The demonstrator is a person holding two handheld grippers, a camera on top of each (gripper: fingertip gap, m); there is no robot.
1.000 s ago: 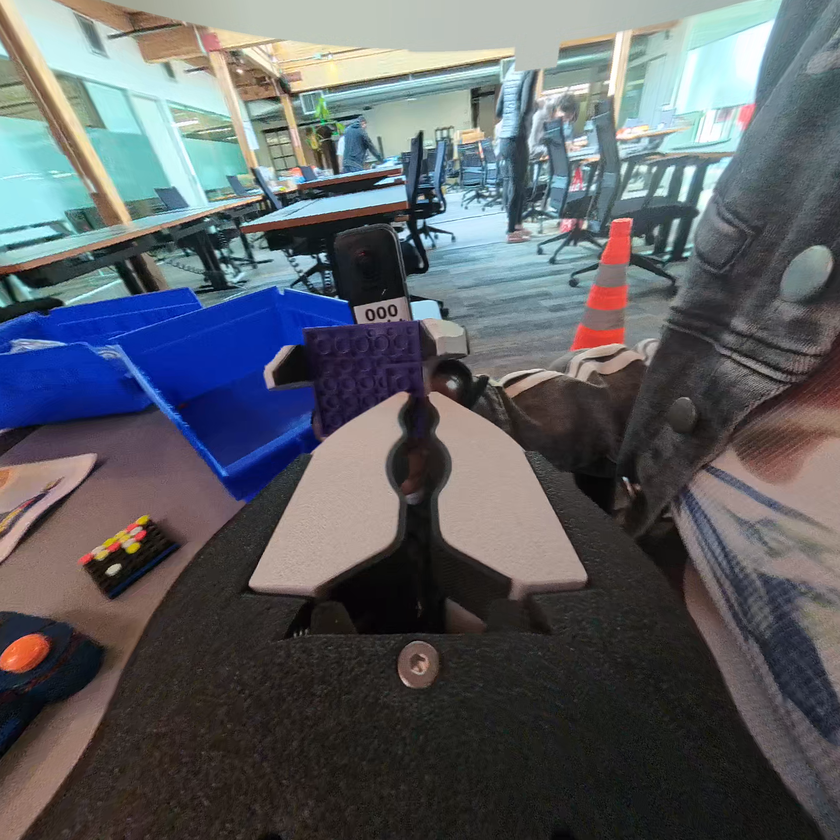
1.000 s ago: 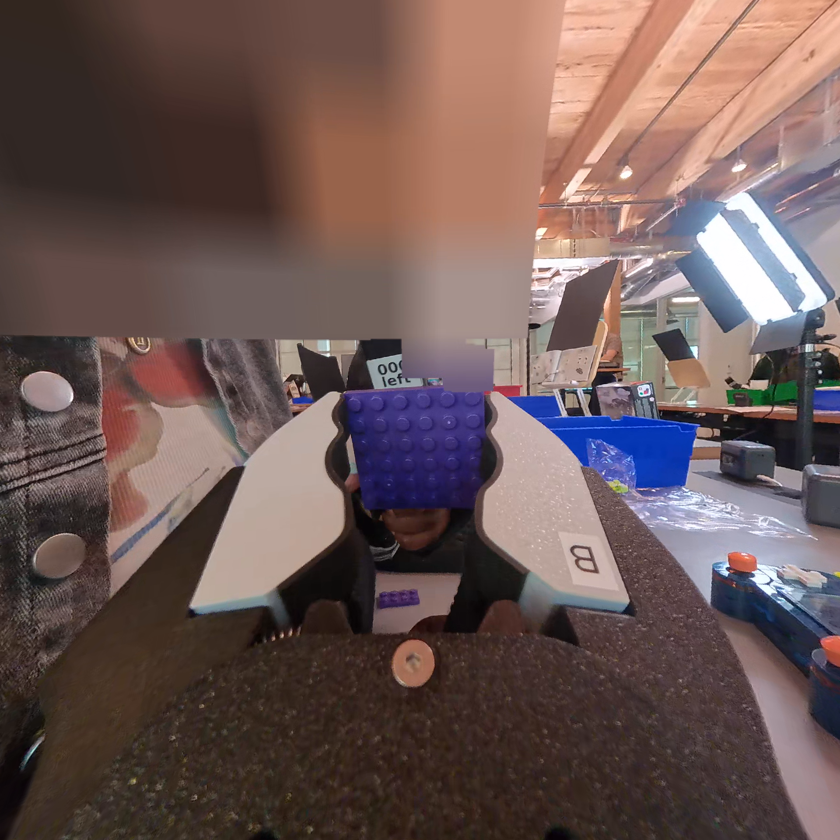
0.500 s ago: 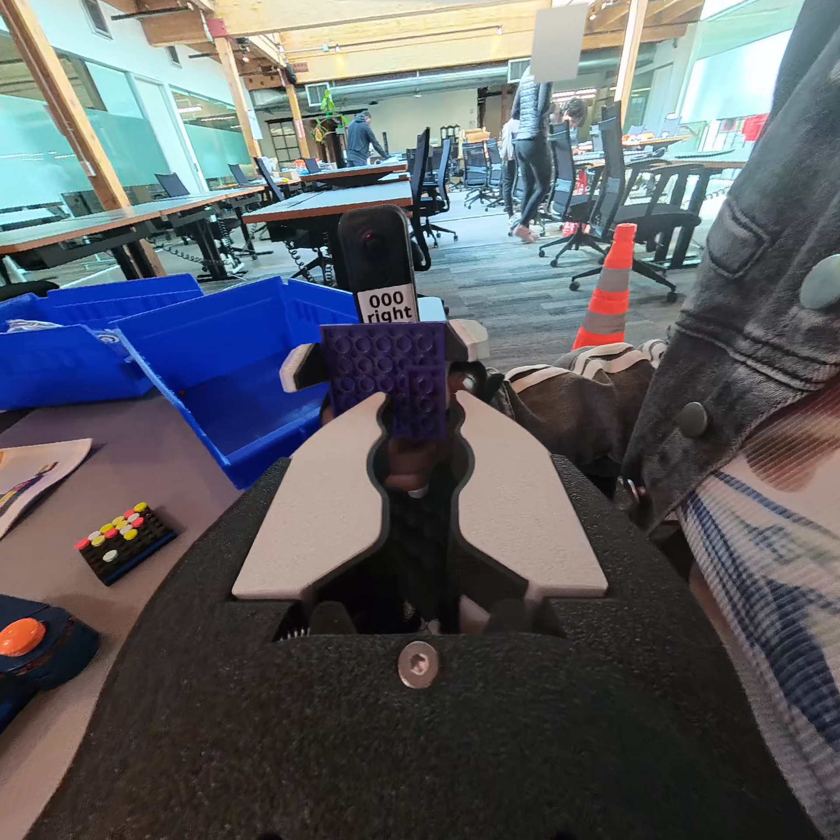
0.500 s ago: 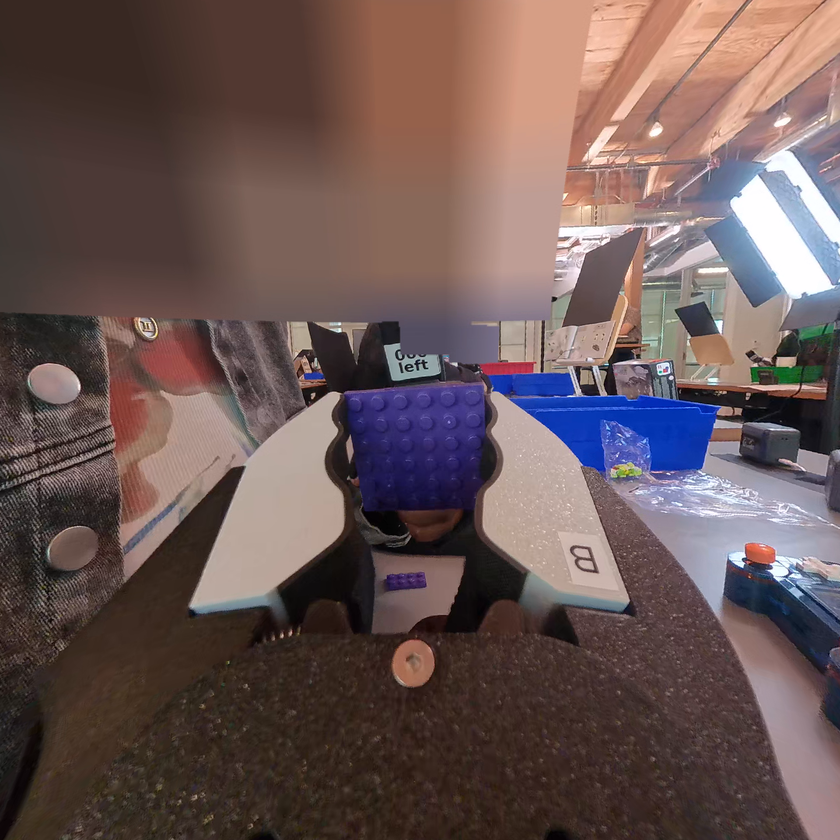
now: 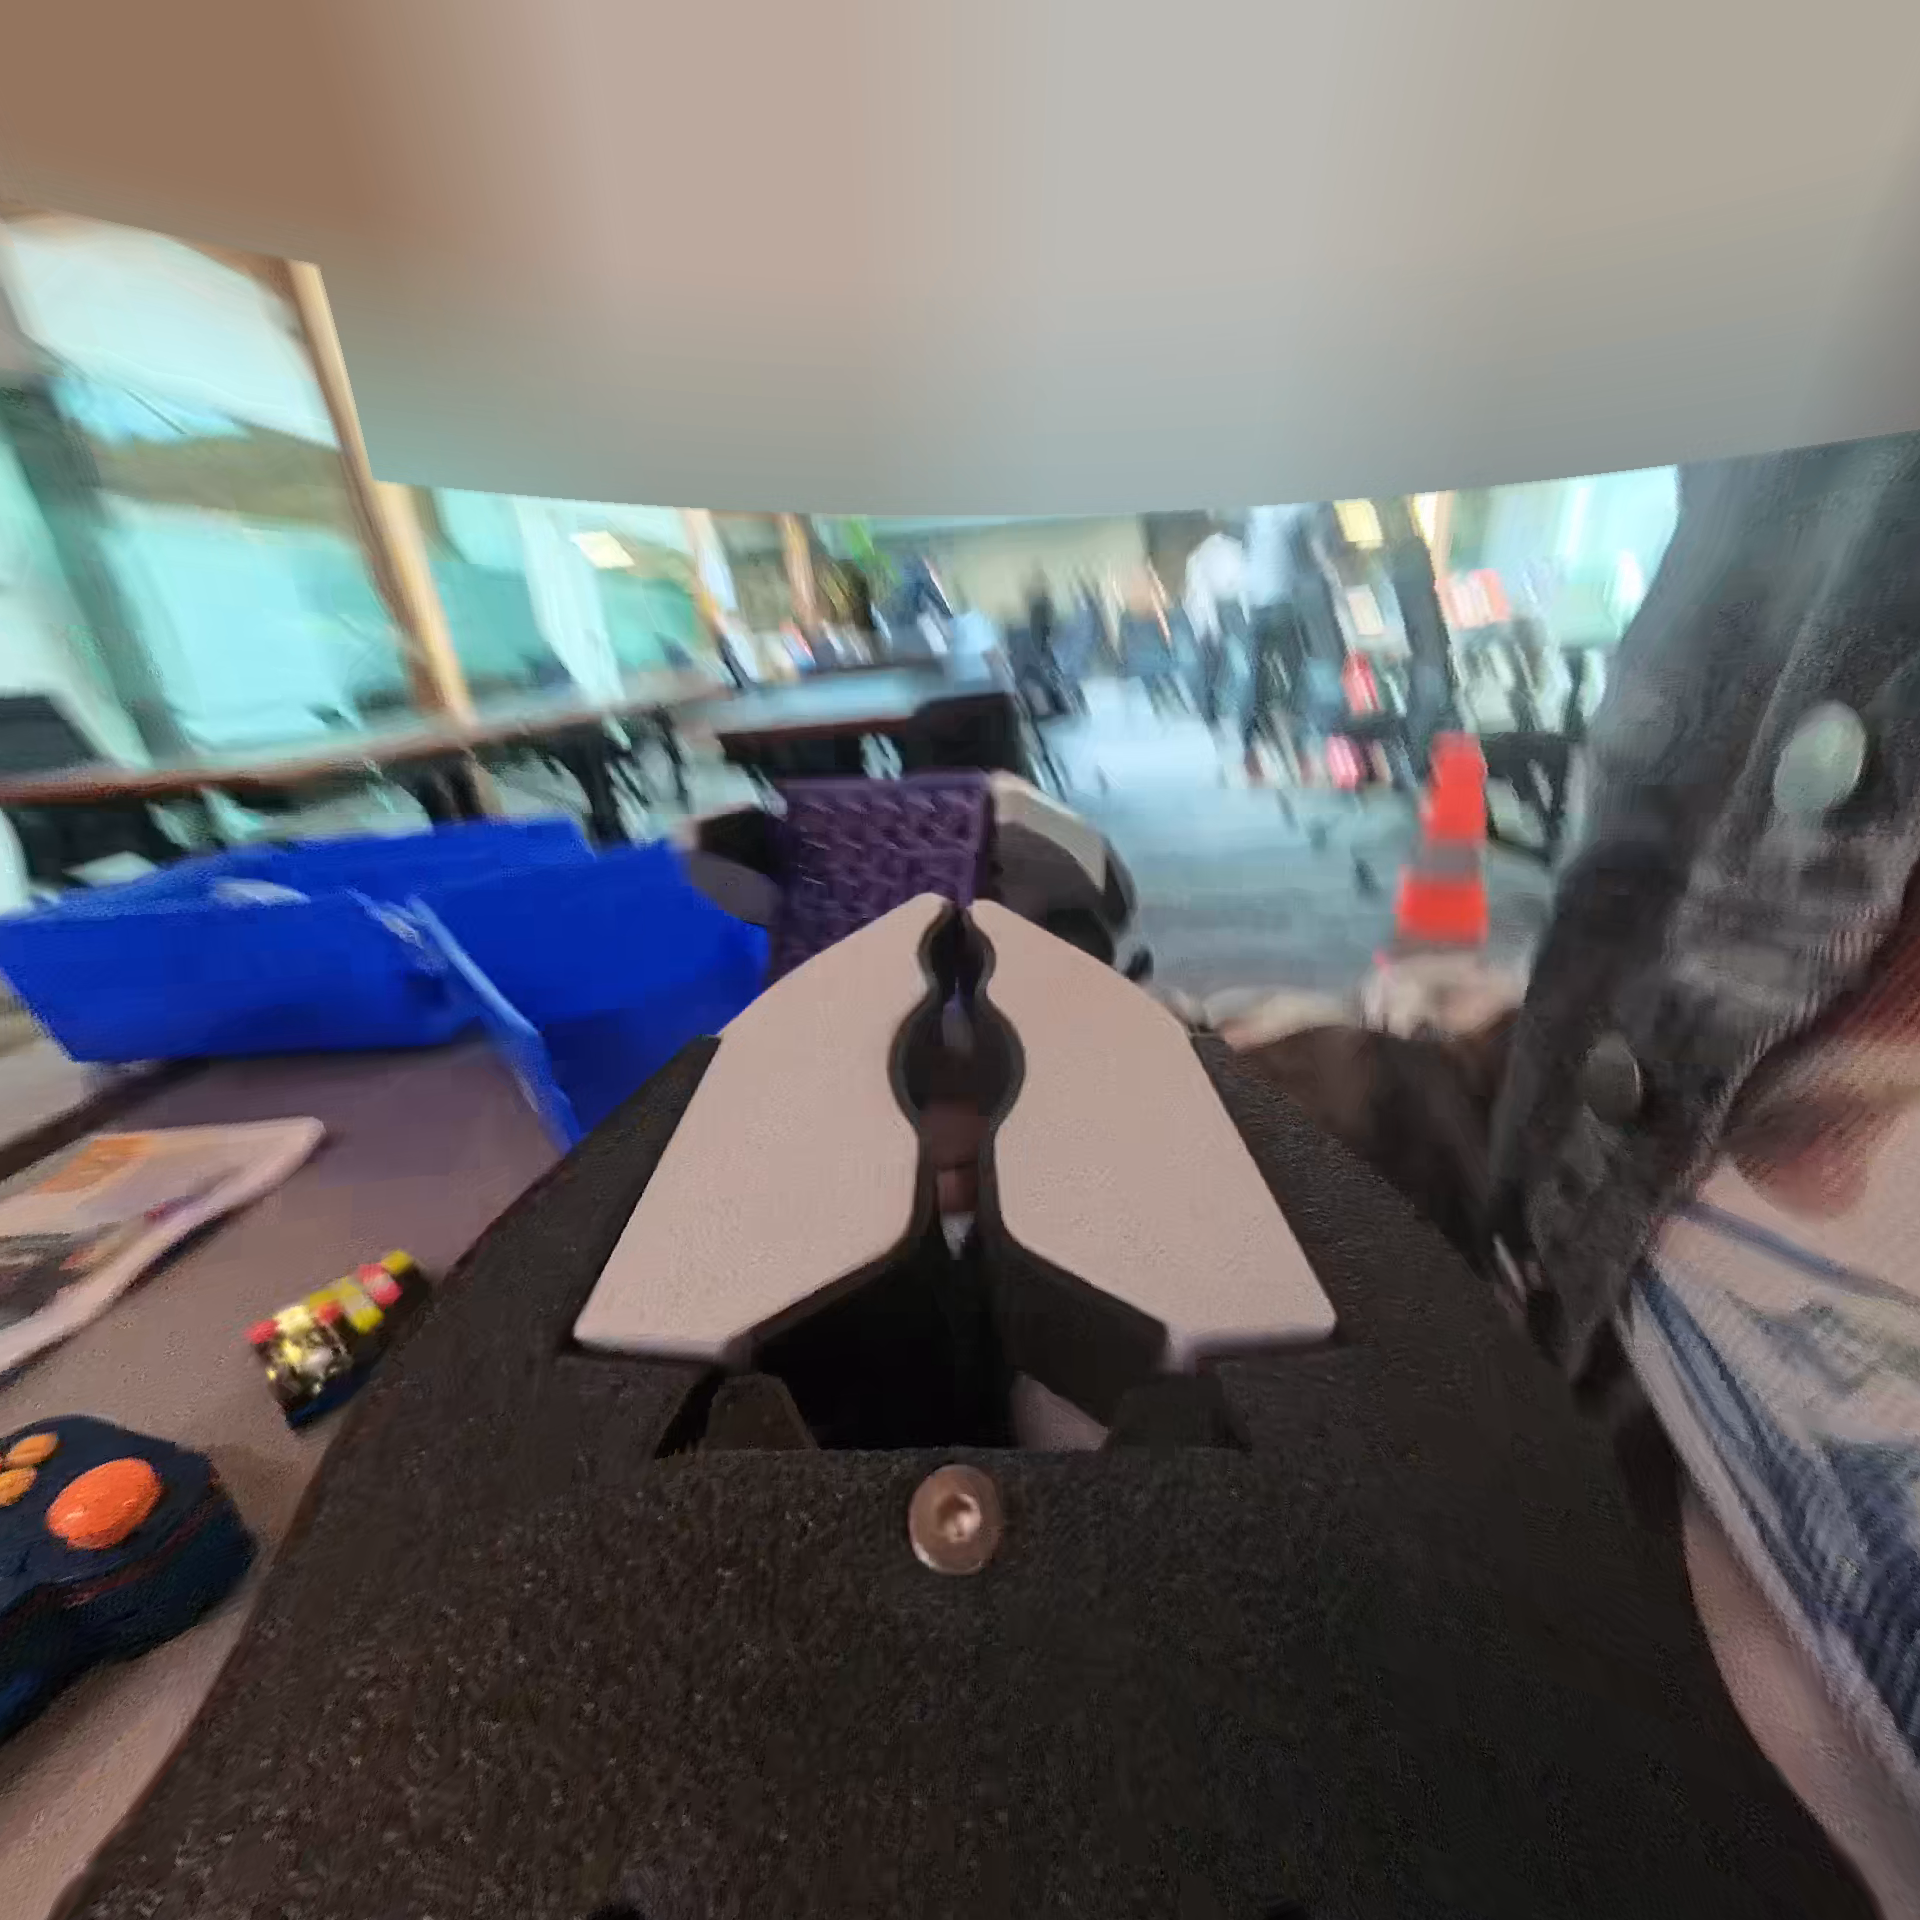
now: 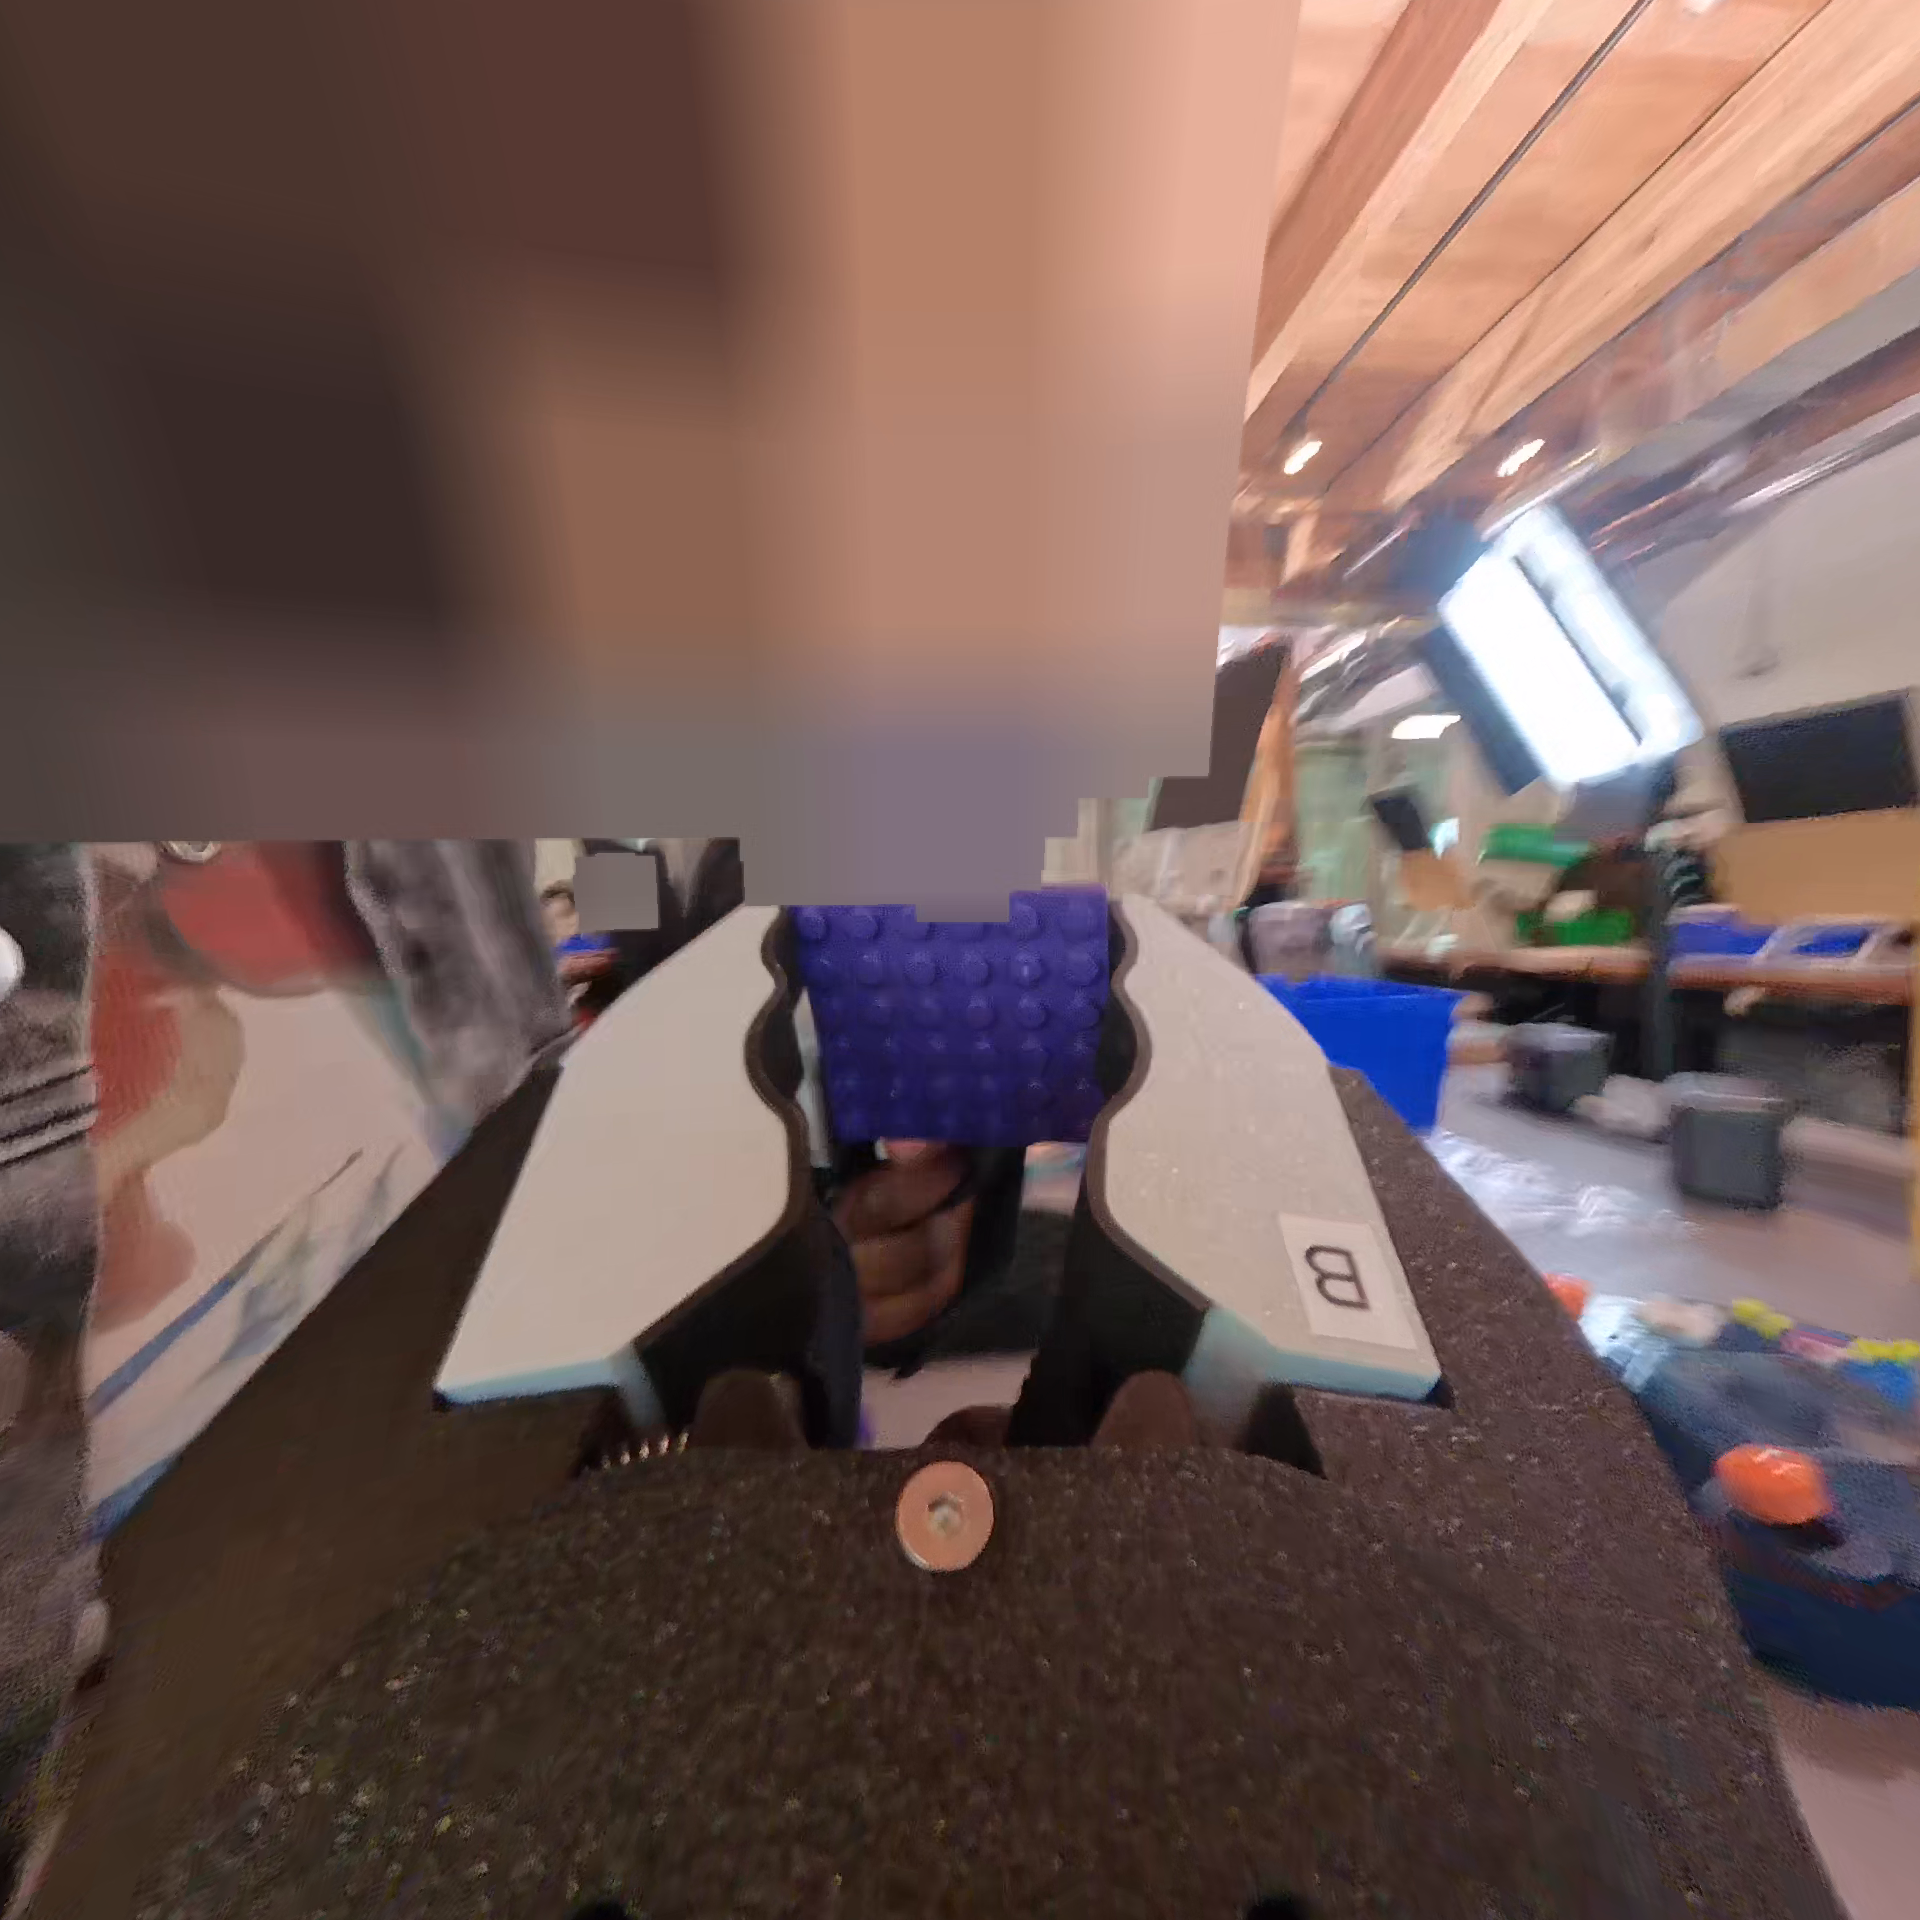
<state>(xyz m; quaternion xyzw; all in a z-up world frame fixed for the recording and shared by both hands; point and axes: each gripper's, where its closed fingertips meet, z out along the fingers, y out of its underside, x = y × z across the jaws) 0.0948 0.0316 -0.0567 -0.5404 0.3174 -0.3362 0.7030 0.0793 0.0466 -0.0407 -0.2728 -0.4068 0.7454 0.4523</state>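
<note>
The left hand-held gripper [image 5: 954,920], parted a moment ago, now has its jaws closed nearly tip to tip right at the purple studded plate [image 6: 956,1039], which the right hand-held gripper [image 6: 951,935] still clamps aloft.

White sticker [image 6: 1338,1276] on right gripper finger, writing not given

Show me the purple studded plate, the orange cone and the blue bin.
purple studded plate [image 6: 951,1023], right wrist view, its studded face.
orange cone [image 5: 1444,868], left wrist view, middle of its body.
blue bin [image 5: 239,961], left wrist view, its near wall.
</note>
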